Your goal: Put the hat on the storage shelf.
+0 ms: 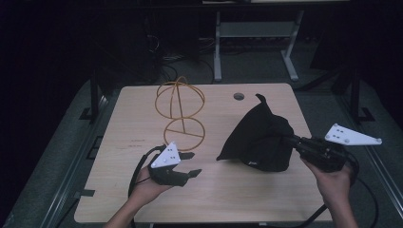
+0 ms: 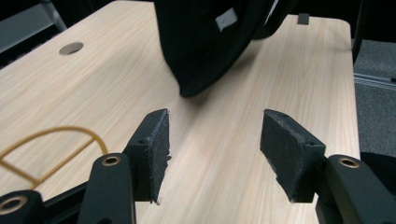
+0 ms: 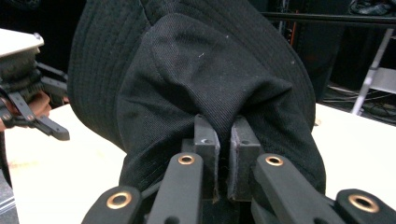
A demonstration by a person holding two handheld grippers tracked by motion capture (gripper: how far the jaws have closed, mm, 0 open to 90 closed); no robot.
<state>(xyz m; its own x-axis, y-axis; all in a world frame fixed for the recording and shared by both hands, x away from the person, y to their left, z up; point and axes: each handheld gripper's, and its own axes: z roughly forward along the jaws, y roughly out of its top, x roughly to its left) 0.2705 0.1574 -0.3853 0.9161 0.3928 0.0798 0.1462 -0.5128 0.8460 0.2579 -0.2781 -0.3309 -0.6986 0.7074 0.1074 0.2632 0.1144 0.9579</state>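
While the right gripper [image 1: 288,139] holds its fingers [image 3: 205,140] clenched on a bunched fold of the black hat [image 1: 259,137], the hat hangs from that pinch over the right half of the bench [image 1: 142,109], toward the right edge; its brim fans out to the left with its lower edge at or just above the wood, and one point of cloth sticks up toward the far edge. In the right gripper view the cloth gathers into the narrow gap between the two pads, and the stitched brim curves over the top. A small light mark sits low on the hat in the high view, and a pale label [image 2: 227,18] shows on it in the left gripper view; neither is sharp enough to read. The left gripper [image 1: 192,164] is near the front edge, left of the middle, held in a hand [image 1: 142,190] that comes up from below, its fingers [image 2: 156,149] spread wide and released, with bare wood between them. It is apart from the hat and aimed toward it. A gold wire stand [image 1: 180,111] of hoops stands just beyond the left gripper, toward the far edge. A round hole [image 1: 239,96] is cut in the bench near the far edge. Faint dark writing on the wood toward the left edge is too small to read.
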